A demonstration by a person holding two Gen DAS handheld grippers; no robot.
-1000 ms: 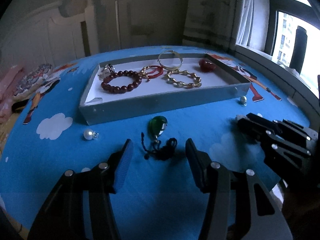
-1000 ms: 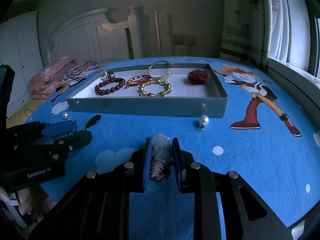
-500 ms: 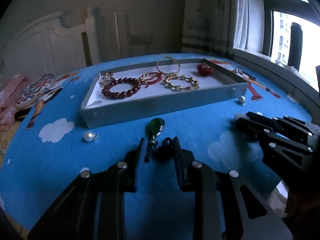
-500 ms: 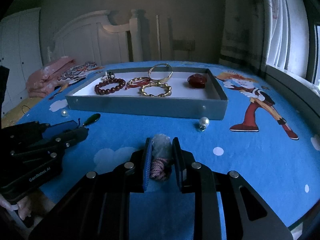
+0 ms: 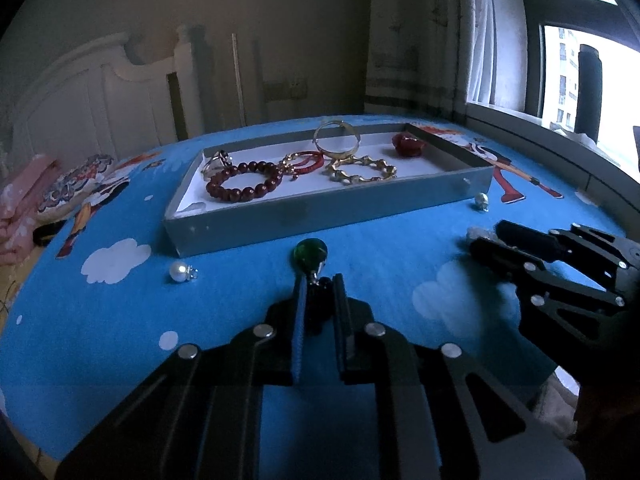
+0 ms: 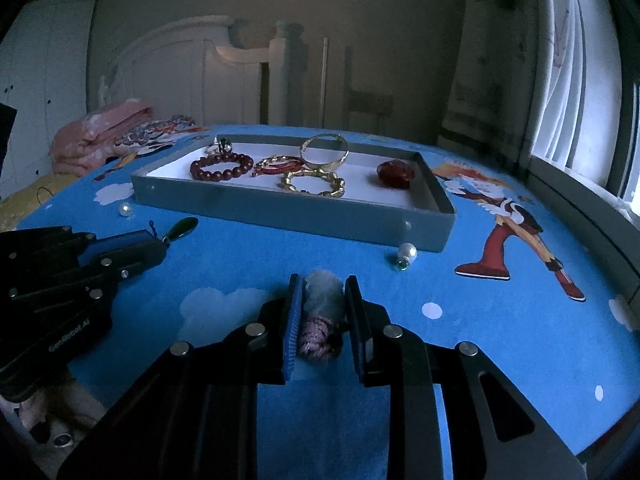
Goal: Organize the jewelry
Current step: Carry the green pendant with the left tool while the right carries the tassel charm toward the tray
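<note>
A grey tray [image 5: 320,210] on the blue cloth holds a dark red bead bracelet [image 5: 242,182], gold bangle [image 5: 337,142], gold chain bracelet [image 5: 362,172], red cord bracelet and red stone. My left gripper [image 5: 319,292] is shut on the black cord of a green pendant [image 5: 310,250], just in front of the tray. My right gripper [image 6: 319,292] is shut on a pale stone pendant with a pink braided cord [image 6: 322,312], low over the cloth. The tray [image 6: 296,224] and the green pendant [image 6: 182,227] also show in the right wrist view.
Two loose pearls lie on the cloth, one by the tray's left corner [image 5: 179,271] and one by its right corner [image 6: 407,252]. Pink folded fabric [image 6: 102,136] lies at the far left. A window ledge [image 6: 580,216] runs along the right.
My left gripper went from wide open to shut on the green pendant's cord and has raised it a little. My right gripper stayed shut on its pendant.
</note>
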